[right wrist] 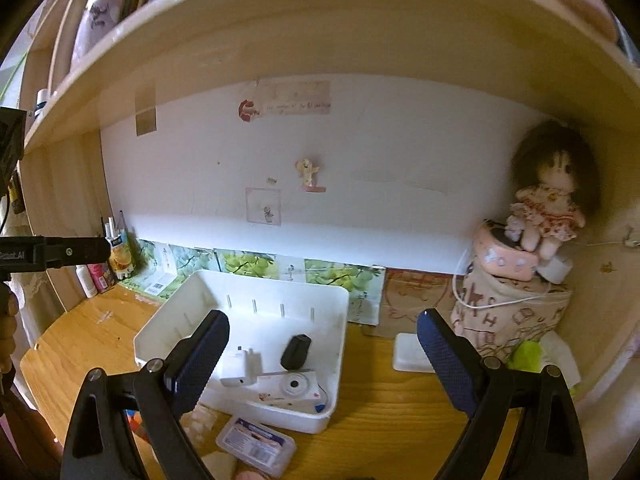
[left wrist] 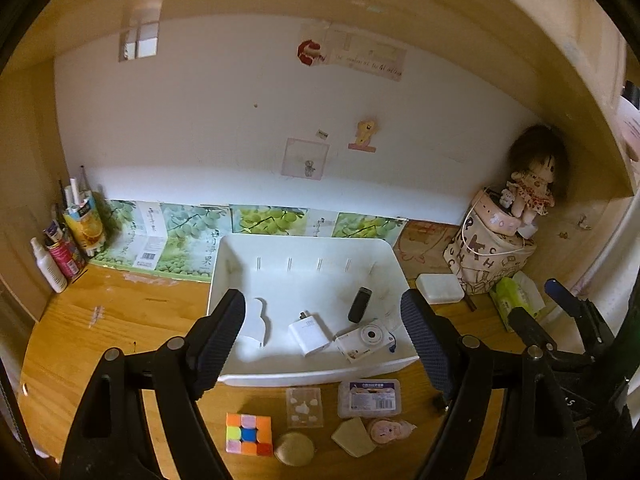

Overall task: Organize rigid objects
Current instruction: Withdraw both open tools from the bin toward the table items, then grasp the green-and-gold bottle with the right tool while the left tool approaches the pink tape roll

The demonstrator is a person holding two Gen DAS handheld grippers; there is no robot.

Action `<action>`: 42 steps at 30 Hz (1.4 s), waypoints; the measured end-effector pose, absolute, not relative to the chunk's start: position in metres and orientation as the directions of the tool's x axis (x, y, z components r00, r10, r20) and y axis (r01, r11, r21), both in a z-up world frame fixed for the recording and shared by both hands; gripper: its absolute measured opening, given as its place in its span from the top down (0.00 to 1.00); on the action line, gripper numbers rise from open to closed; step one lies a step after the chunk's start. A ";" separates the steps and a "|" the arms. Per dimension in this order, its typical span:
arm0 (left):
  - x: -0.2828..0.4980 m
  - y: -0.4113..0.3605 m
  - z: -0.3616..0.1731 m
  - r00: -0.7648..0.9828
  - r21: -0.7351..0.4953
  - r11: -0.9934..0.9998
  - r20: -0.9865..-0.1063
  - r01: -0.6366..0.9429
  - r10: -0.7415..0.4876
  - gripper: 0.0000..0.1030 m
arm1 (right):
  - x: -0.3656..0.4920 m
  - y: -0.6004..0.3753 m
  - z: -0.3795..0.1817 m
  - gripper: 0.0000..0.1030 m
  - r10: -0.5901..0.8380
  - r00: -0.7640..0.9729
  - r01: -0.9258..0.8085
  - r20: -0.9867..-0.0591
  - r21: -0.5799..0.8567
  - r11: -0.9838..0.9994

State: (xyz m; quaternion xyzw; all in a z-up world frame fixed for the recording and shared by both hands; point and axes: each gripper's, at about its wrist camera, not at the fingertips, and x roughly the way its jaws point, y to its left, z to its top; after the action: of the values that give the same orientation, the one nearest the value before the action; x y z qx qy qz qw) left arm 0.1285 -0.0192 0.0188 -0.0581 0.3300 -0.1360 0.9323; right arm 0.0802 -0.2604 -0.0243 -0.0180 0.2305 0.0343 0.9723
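- Your left claw (left wrist: 324,340) and right claw (right wrist: 322,360) both gape, empty, above the wooden table (left wrist: 120,320)
- White plastic bin (left wrist: 304,252) holds a white toy camera (left wrist: 366,338), white charger (left wrist: 310,334) and small black device (left wrist: 359,304) — the colourful puzzle cube (left wrist: 249,434) lies outside

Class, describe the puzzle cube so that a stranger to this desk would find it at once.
Start at the white bin in the middle of the wooden desk. Along its near side lies a row of small items; the puzzle cube is the leftmost. It alone shows a grid of bright coloured squares, beside a round tan disc.
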 end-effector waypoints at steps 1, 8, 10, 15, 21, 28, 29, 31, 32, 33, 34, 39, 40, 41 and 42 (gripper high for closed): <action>0.125 -0.021 0.019 0.749 -0.198 0.957 -0.597 0.210 -0.288 0.19 | 0.074 -0.264 -0.024 0.07 0.056 0.895 -0.075 -0.443 -0.025 0.997; 0.093 -0.035 0.008 0.746 -0.202 0.963 -0.610 0.180 -0.267 0.19 | 0.041 -0.287 -0.029 0.07 0.037 0.906 -0.057 -0.421 -0.034 0.998; 0.085 -0.041 0.002 0.734 -0.205 0.964 -0.627 0.167 -0.261 0.19 | 0.032 -0.295 -0.032 0.07 0.030 0.906 -0.048 -0.423 -0.032 0.998; 0.066 -0.058 -0.014 0.699 -0.204 0.967 -0.669 0.153 -0.252 0.19 | 0.013 -0.317 -0.046 0.07 0.033 0.894 -0.041 -0.446 -0.007 0.999; 0.052 -0.081 -0.041 0.640 -0.187 0.970 -0.728 0.156 -0.243 0.19 | -0.002 -0.337 -0.069 0.07 0.033 0.876 -0.037 -0.482 0.002 0.999; 0.051 -0.111 -0.069 0.538 -0.153 0.977 -0.816 0.150 -0.211 0.19 | -0.008 -0.352 -0.094 0.07 0.057 0.842 -0.051 -0.537 0.025 0.998; 0.053 -0.113 -0.072 0.522 -0.158 0.976 -0.826 0.151 -0.214 0.19 | -0.008 -0.354 -0.096 0.07 0.058 0.839 -0.051 -0.541 0.029 0.998; 0.056 -0.121 -0.080 0.485 -0.159 0.975 -0.847 0.158 -0.217 0.19 | -0.008 -0.356 -0.102 0.07 0.072 0.829 -0.059 -0.555 0.042 0.997; 0.058 -0.125 -0.084 0.466 -0.155 0.975 -0.859 0.156 -0.211 0.19 | -0.007 -0.357 -0.105 0.07 0.078 0.825 -0.063 -0.560 0.046 0.997; 0.060 -0.128 -0.089 0.446 -0.153 0.977 -0.871 0.150 -0.205 0.19 | -0.007 -0.358 -0.109 0.07 0.082 0.820 -0.067 -0.567 0.049 0.997; 0.061 -0.130 -0.092 0.431 -0.155 0.977 -0.879 0.146 -0.204 0.19 | -0.006 -0.358 -0.112 0.07 0.088 0.814 -0.072 -0.574 0.050 0.996; 0.073 -0.142 -0.116 0.314 -0.184 0.977 -0.926 0.106 -0.209 0.19 | -0.003 -0.358 -0.126 0.07 0.106 0.785 -0.099 -0.610 0.045 0.994; 0.076 -0.143 -0.120 0.296 -0.189 0.977 -0.932 0.099 -0.210 0.19 | -0.002 -0.357 -0.130 0.07 0.109 0.777 -0.106 -0.620 0.040 0.993; 0.079 -0.145 -0.127 0.266 -0.198 0.976 -0.940 0.085 -0.214 0.19 | -0.002 -0.357 -0.133 0.07 0.112 0.772 -0.113 -0.625 0.038 0.993; 0.082 -0.147 -0.134 0.235 -0.208 0.976 -0.947 0.070 -0.219 0.19 | -0.001 -0.356 -0.136 0.07 0.119 0.766 -0.125 -0.632 0.036 0.992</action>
State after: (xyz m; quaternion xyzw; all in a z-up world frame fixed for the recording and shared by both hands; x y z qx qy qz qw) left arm 0.0821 -0.1468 -0.1337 -0.0608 0.6115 -0.0922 0.7835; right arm -0.0013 -0.3564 -0.1358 -0.0041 0.3362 0.0649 0.9396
